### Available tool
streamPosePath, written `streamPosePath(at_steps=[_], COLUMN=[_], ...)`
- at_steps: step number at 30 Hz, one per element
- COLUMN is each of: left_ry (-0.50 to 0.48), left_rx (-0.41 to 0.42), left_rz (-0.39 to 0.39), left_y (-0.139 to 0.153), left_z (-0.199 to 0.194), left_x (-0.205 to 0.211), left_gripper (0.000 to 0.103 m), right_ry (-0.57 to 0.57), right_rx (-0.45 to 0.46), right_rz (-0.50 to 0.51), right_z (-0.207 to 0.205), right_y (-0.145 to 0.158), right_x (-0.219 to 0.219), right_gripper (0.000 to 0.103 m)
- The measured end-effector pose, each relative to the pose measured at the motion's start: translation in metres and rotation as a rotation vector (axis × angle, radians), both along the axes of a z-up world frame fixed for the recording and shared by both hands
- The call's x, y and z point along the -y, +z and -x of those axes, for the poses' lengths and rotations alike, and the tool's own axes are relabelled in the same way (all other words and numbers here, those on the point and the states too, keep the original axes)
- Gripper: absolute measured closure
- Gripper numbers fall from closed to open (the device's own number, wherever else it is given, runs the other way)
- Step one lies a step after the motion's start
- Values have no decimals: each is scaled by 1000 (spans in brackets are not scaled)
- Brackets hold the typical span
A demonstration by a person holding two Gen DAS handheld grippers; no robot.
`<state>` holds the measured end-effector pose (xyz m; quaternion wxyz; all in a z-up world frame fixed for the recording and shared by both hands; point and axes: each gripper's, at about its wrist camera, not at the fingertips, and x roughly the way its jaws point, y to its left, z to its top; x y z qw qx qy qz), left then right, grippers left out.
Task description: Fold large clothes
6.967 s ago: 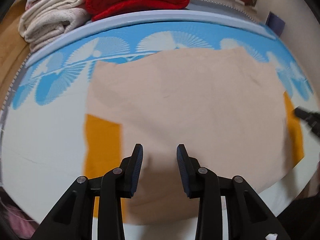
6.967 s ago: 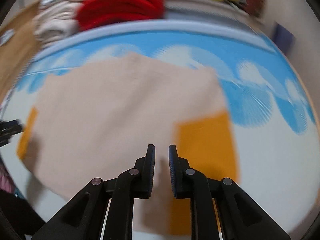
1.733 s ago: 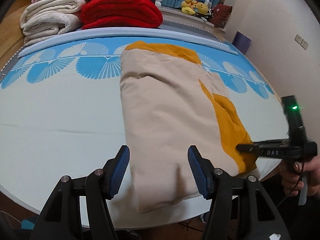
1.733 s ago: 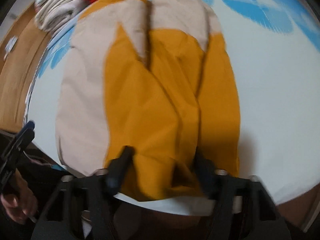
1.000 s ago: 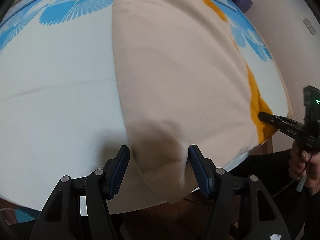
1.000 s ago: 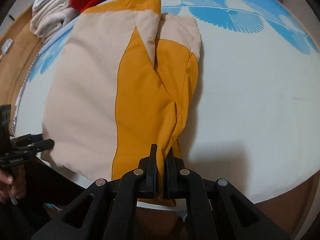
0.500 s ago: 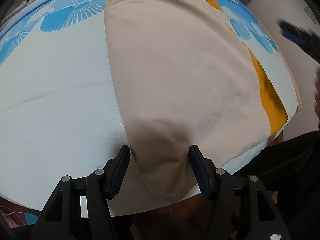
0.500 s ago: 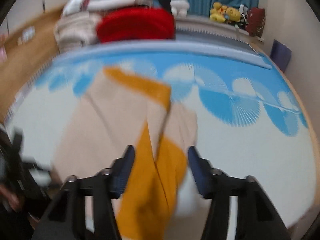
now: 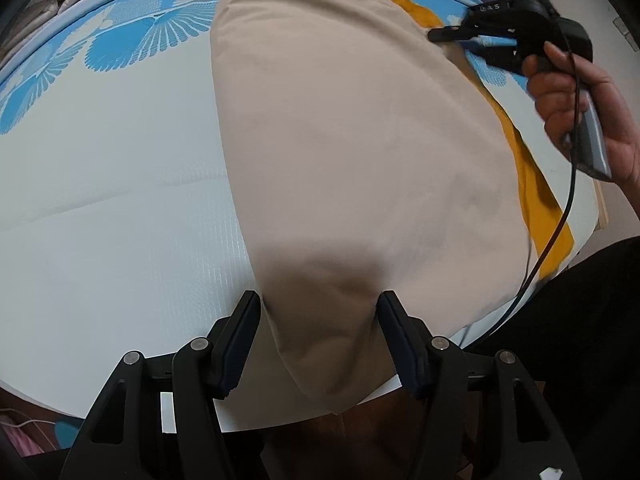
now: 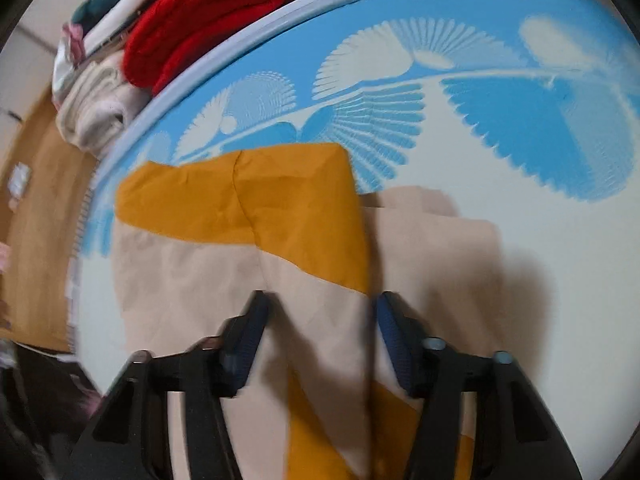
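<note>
A large beige and orange garment point(image 9: 352, 152) lies folded lengthwise on the white and blue table point(image 9: 120, 208). Its near corner hangs over the table's front edge. My left gripper point(image 9: 319, 320) is open, its jaws wide on either side of that near corner, not closed on it. My right gripper point(image 10: 320, 320) is open over the far end of the garment point(image 10: 280, 216), above the orange panel and beige folds. It also shows in the left wrist view point(image 9: 452, 34), hand-held at the garment's far right edge.
Folded red point(image 10: 208, 12) and cream point(image 10: 96, 108) blankets are stacked beyond the table's far rim point(image 10: 240, 28). Wooden floor point(image 10: 36, 240) lies to the left. A cable point(image 9: 560, 216) hangs from the right hand-held gripper over the garment's right edge.
My right gripper let go of the orange near corner, opened and moved to the garment's far end. My left gripper stayed open around the near beige corner.
</note>
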<state>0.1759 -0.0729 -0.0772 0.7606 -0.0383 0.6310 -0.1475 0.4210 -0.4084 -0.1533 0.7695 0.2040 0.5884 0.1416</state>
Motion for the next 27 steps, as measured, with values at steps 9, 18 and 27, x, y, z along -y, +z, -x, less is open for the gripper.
streamPosePath(at_steps=[9,18,27], left_ry=[-39,9,52], left_rx=[-10,31,-77], left_rz=[10,95,38], left_y=[-1,20,-10], left_z=[6,8,-2], left_x=[6,-10,-15], left_gripper=[42,47,47], right_ry=[-120,161,714], right_rx=[-88,134,-115], right_rz=[161,152,320], right_z=[11,73,185], right_y=[-23,54,-11], right_x=[23,3,-19], right_gripper=[100,74,71])
